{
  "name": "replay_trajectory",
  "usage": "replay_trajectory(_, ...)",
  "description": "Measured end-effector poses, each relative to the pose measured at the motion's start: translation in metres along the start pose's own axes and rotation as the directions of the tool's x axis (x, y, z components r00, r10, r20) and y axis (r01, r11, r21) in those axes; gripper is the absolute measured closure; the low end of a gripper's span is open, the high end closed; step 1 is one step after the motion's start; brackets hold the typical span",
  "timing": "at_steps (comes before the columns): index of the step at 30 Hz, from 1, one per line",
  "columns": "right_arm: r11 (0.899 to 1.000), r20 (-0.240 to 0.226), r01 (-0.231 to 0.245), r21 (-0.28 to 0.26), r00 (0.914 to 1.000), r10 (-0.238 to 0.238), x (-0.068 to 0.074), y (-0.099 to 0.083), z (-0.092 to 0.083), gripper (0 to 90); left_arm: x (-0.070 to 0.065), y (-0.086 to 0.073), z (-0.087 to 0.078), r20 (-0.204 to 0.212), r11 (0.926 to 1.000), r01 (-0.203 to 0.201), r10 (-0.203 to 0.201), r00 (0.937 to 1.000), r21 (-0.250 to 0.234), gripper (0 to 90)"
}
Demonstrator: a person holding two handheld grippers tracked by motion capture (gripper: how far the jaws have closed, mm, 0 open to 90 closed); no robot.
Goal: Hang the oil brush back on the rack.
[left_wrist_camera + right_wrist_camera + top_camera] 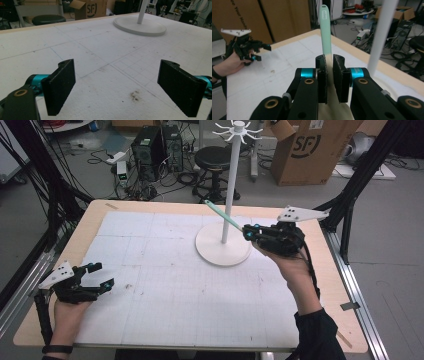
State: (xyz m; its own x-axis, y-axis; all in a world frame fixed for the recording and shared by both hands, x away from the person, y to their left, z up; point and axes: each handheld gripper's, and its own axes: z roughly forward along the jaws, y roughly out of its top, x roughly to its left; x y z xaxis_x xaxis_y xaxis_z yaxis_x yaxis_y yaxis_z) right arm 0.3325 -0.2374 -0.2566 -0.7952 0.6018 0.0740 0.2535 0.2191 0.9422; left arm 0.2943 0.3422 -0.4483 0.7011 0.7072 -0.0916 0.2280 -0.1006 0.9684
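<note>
A wooden-edged table [95, 212] topped with a white gridded sheet carried a tall white metal hook stand [230, 185], whose round flat base sat on the far right part of the sheet. Just right of the stand's pole, the right hand-held gripper [248, 232] was raised above the table with its jaws clamped on a slim mint-green plastic handle [222, 214], which slanted up and away past the pole. Well apart from the stand, at the table's near left corner, the left hand-held gripper [100, 275] rested low with its jaws spread wide, nothing between them. A small brown stain [135, 95] marked the sheet just ahead of it.
</note>
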Motion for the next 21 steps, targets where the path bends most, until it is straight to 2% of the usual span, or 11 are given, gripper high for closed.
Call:
replay_trajectory(9,0.999,0.048,0.006,-0.05,0.9988,-0.004,-0.006,0.024,-0.035,82.9,0.0,0.0,0.0,0.0,1.0,0.001,-0.001,1.0,0.001,15.5)
replay_trajectory(21,0.997,0.075,0.018,-0.079,0.9971,-0.012,-0.009,0.051,-0.065,82.9,0.0,0.0,0.0,-0.001,1.0,-0.003,0.003,1.0,0.005,15.6)
